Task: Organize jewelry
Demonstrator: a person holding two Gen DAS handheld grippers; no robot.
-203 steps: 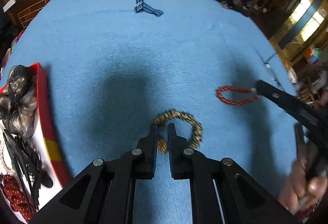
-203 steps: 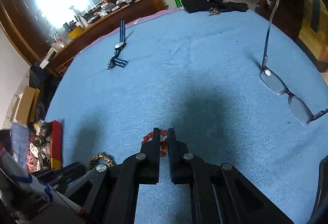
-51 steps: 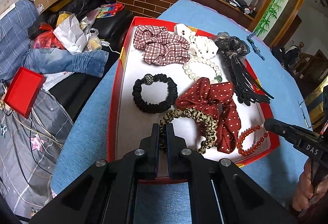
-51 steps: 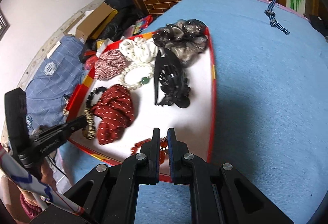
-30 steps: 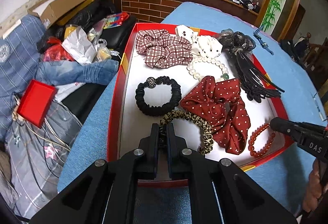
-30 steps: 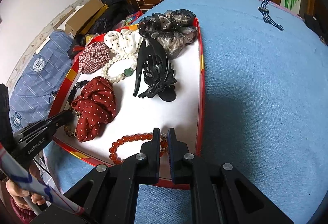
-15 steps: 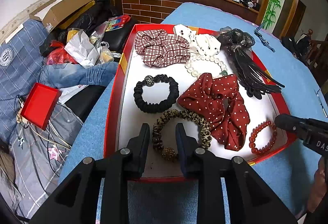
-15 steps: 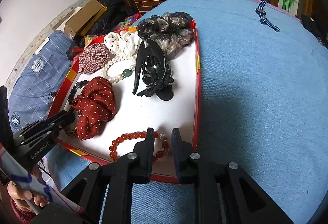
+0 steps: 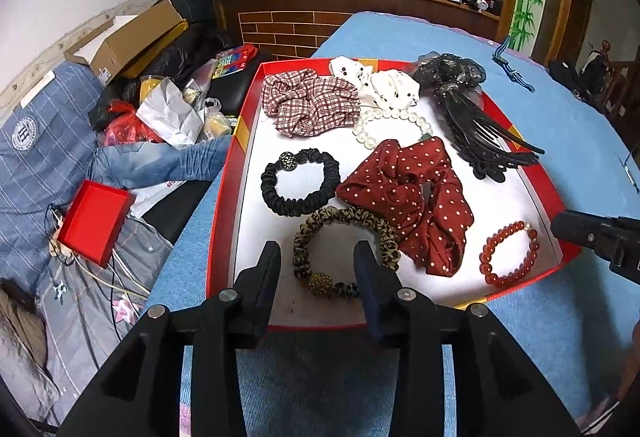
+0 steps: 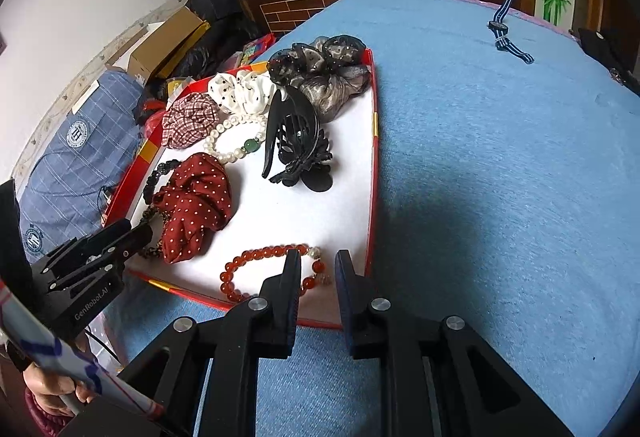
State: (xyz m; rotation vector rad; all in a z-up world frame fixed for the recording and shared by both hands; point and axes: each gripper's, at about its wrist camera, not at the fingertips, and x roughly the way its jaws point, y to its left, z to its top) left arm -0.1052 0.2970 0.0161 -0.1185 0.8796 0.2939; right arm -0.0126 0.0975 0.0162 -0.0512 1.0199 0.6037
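Both wrist views near, downward (shared tray point(image 9: 224, 213))

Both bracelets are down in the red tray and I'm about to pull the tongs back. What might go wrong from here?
1. The leopard hair tie lies between the left tongs' just-opened fingers; lifting at a slant may snag and drag it.
2. The red bead bracelet lies between the right tongs' narrowly parted fingers near the tray's front corner; it could be flicked out.
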